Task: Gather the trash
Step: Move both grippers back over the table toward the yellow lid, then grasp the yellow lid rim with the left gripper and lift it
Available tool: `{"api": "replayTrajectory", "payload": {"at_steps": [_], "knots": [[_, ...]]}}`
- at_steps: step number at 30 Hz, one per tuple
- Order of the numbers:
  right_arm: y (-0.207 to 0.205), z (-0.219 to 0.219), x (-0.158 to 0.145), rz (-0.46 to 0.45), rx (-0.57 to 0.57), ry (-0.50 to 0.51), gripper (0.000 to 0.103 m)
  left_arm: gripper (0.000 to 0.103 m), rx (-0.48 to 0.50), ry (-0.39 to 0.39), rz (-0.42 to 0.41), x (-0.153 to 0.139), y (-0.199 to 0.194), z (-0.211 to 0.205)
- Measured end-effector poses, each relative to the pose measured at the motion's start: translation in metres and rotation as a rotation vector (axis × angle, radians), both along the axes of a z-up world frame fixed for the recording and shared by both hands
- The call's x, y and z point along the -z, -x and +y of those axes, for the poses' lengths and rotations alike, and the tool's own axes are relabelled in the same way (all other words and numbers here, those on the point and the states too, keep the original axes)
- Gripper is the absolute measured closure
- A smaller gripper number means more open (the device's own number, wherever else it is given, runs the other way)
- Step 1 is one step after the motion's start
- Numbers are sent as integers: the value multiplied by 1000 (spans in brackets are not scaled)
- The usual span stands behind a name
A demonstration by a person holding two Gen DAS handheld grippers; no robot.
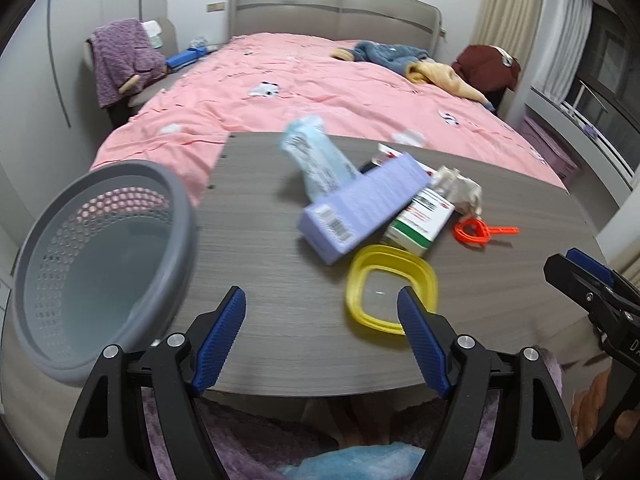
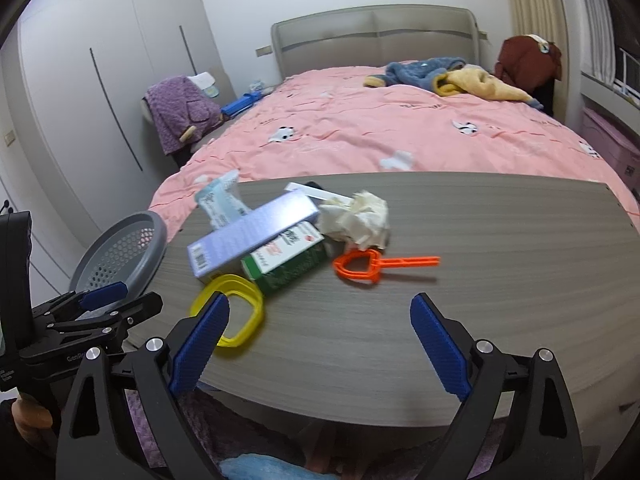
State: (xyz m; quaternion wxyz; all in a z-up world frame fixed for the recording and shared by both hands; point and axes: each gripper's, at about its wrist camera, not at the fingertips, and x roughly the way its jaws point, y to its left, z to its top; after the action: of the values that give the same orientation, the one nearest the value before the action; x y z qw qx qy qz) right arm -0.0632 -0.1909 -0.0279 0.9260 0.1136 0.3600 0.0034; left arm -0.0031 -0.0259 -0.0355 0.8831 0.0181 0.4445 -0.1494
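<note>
Left wrist view
Left gripper [image 1: 322, 320]: blue ribbed pads spread wide apart, nothing between them, hovering over the near edge of the grey wood-grain table [image 1: 260, 280].
Yellow square plastic lid [image 1: 390, 294]: flat on the table just ahead of the right pad, which covers its near corner.
Grey perforated plastic basket [image 1: 100, 264]: left of the left pad, tilted so its mouth faces the camera, at the table's left edge.
Lilac cardboard box with barcode [image 1: 360, 208]: ahead of the pads, lying across a green-and-white carton [image 1: 420, 220].
Pale blue plastic packet [image 1: 316, 160]: beyond the lilac box.
Crumpled white tissue [image 1: 460, 190]: ahead and right, just beyond the carton.
Orange plastic clip [image 1: 480, 232]: right of the carton, on bare table.
Right gripper [image 1: 580, 276]: at the far right edge, only partly visible.
Pink bedspread [image 1: 320, 92]: behind the table.

Right wrist view
Right gripper [image 2: 320, 344]: pads wide apart, empty, above the table's near edge.
Yellow lid [image 2: 240, 312]: partly behind the left pad.
Orange clip [image 2: 372, 266]: ahead, between the pads' lines.
Tissue [image 2: 360, 220]: beyond the clip.
Lilac box [image 2: 252, 228]: ahead left, over the green carton [image 2: 288, 260].
Basket [image 2: 120, 256]: far left, behind the left gripper [image 2: 108, 300].
</note>
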Motion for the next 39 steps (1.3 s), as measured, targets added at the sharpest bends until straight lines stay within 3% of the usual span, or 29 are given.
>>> {"api": "replayTrajectory", "payload": {"at_steps": [4,15,35,39], "knots": [[9,-18,5,-4,35,-23,7,28,41,-10,32,8,2,-19],[21,-46,15,-19,51,-99,6,28,71,-53,119,30,-3,-53],[22,-64,26,-4,57,-156,6,29,38,-95,135,49,-22,-66],[21,-64,27,3,53,-157,6,35,41,-80,131,48,-22,-64]]}}
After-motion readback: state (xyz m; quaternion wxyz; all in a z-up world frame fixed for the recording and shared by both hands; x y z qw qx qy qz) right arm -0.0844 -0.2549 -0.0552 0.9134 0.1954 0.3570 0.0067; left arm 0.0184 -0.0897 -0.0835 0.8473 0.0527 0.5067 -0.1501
